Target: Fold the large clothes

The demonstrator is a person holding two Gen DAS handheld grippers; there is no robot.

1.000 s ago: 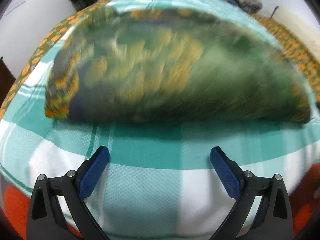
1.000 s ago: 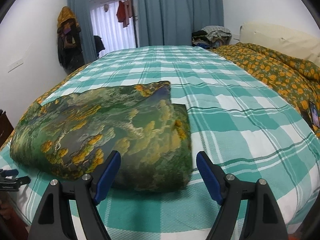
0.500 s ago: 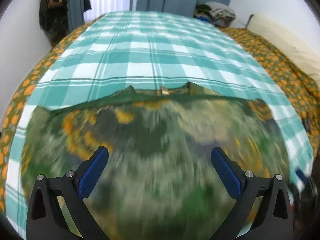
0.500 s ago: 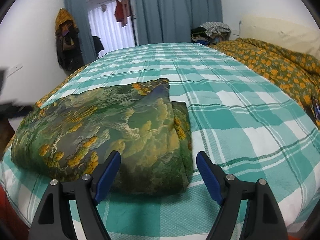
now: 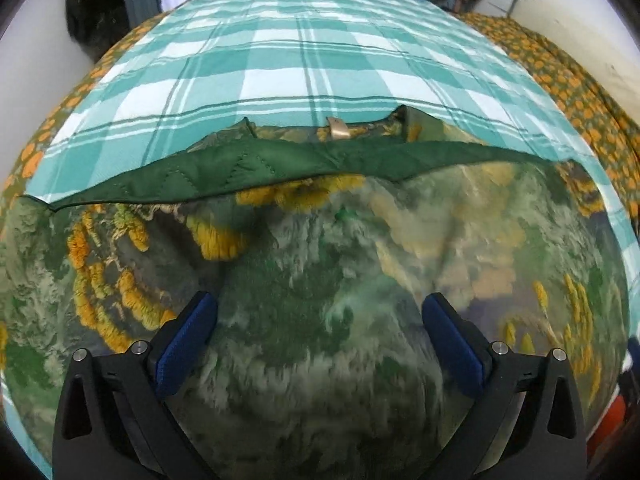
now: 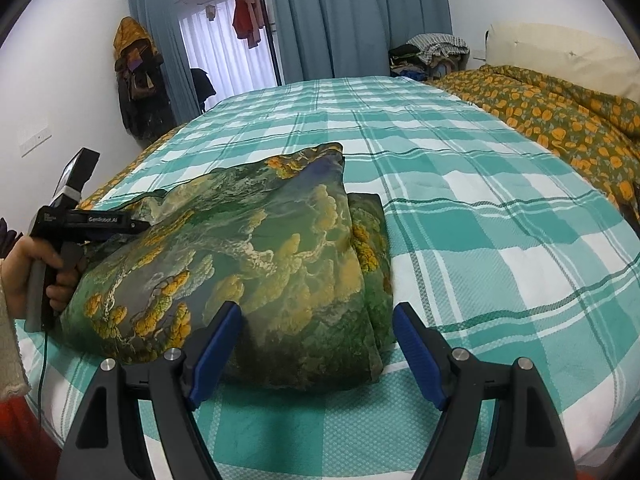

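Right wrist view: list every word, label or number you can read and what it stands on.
"GenRobot.AI": white print along the side of the left gripper.
A smaller white mark further back on the same gripper: too small to read.
Nothing readable on the jacket or the plaid bedspread.

Left view's jacket (image 5: 320, 280) is smeared with blur near the bottom and runs off both sides, plus the left gripper's (image 6: 92, 220) tips are hidden behind it in the right view.

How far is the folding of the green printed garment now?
Mostly done: the garment lies on the checked bedspread as a thick folded bundle. Nothing is gripped: the left tongs and the right tongs are both open. Left, perhaps: tidying the protruding green lining.
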